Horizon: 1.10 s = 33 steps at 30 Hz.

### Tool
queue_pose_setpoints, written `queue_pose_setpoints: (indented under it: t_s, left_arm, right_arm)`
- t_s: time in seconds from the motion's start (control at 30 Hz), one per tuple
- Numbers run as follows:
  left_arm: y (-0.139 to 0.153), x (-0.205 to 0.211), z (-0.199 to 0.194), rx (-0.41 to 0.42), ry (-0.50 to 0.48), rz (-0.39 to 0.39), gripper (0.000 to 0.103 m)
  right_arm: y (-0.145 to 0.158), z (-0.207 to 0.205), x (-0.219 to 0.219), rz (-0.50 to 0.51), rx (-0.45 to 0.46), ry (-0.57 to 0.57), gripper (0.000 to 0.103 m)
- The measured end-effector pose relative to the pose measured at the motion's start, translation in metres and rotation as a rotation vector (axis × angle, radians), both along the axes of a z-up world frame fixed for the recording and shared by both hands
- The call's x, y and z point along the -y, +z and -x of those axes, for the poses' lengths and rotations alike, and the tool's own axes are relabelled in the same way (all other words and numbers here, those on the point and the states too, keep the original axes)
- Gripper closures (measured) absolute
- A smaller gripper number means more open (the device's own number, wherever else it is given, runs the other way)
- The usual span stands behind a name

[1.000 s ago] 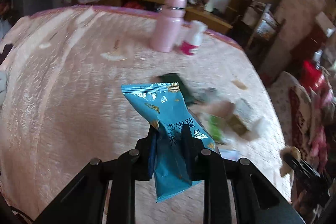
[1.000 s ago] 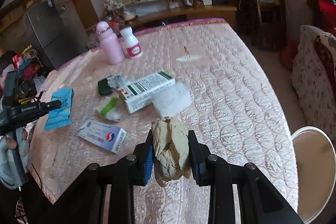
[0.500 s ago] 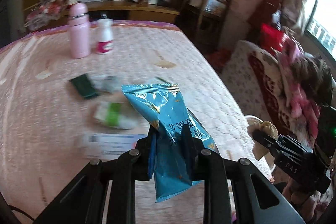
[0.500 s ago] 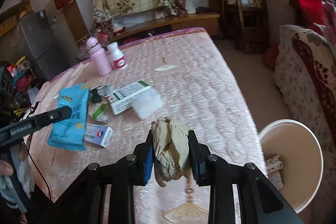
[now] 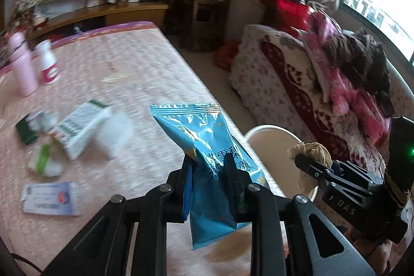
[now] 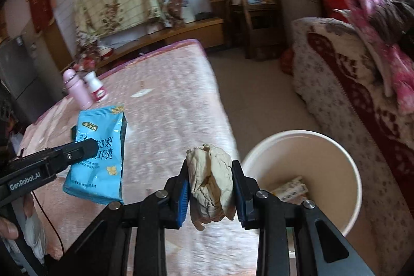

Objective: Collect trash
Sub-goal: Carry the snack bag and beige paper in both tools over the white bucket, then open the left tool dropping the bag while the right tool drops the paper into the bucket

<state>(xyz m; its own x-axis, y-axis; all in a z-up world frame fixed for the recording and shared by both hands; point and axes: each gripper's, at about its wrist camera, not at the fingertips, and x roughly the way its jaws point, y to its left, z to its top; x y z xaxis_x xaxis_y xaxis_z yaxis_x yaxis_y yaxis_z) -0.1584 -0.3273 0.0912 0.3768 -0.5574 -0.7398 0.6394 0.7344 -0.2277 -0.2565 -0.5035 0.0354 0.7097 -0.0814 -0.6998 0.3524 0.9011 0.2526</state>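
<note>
My left gripper (image 5: 209,167) is shut on a blue snack wrapper (image 5: 204,144), held over the table's right edge. The same blue wrapper (image 6: 99,154) shows at the left of the right wrist view, pinched by the left gripper (image 6: 85,146). My right gripper (image 6: 210,181) is shut on a crumpled beige paper wad (image 6: 210,180), just left of the white bin (image 6: 346,159). In the left wrist view that wad (image 5: 313,150) and the right gripper (image 5: 302,157) hang over the bin (image 5: 271,131). Some paper trash lies inside the bin.
On the pink quilted table (image 5: 145,74) lie a white and green box (image 5: 82,126), a white tissue (image 5: 116,136), a blue and white pack (image 5: 49,198), a green-banded wrapper (image 5: 44,159), a pink bottle (image 5: 22,66) and a small white bottle (image 5: 49,64). A patterned sofa (image 6: 362,100) stands at the right.
Both grippers have swung to the right, from over the table toward its right edge. The bin has come into full view beside the paper wad. Both grips are unchanged.
</note>
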Motion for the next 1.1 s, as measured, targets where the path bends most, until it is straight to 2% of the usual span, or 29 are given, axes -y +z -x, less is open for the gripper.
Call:
queue_pose_setpoints:
  t_s: [0.43,0.67,0.97,1.03,1.1]
  left_arm:
    - [-0.024,0.084,0.019,-0.034,-0.122,-0.023,0.079]
    - [-0.038,0.108,0.025,-0.04,-0.148,-0.046,0.079]
    - [-0.04,0.117,0.028,-0.026,-0.175,-0.038,0.078]
    - [-0.04,0.118,0.028,-0.027,-0.178,-0.034,0.076]
    - [-0.04,0.118,0.028,-0.025,-0.179,-0.037,0.064]
  right_arm:
    - [-0.02,0.041,0.076,-0.021,-0.054,-0.194,0.071]
    - [-0.033,0.047,0.094,-0.045,-0.081,-0.234,0.071]
    - [-0.047,0.041,0.101,-0.057,-0.118,-0.258,0.07]
    - [-0.048,0.041,0.102,-0.062,-0.129,-0.267,0.07]
    - [-0.05,0.04,0.104,-0.072,-0.142,-0.28,0.07]
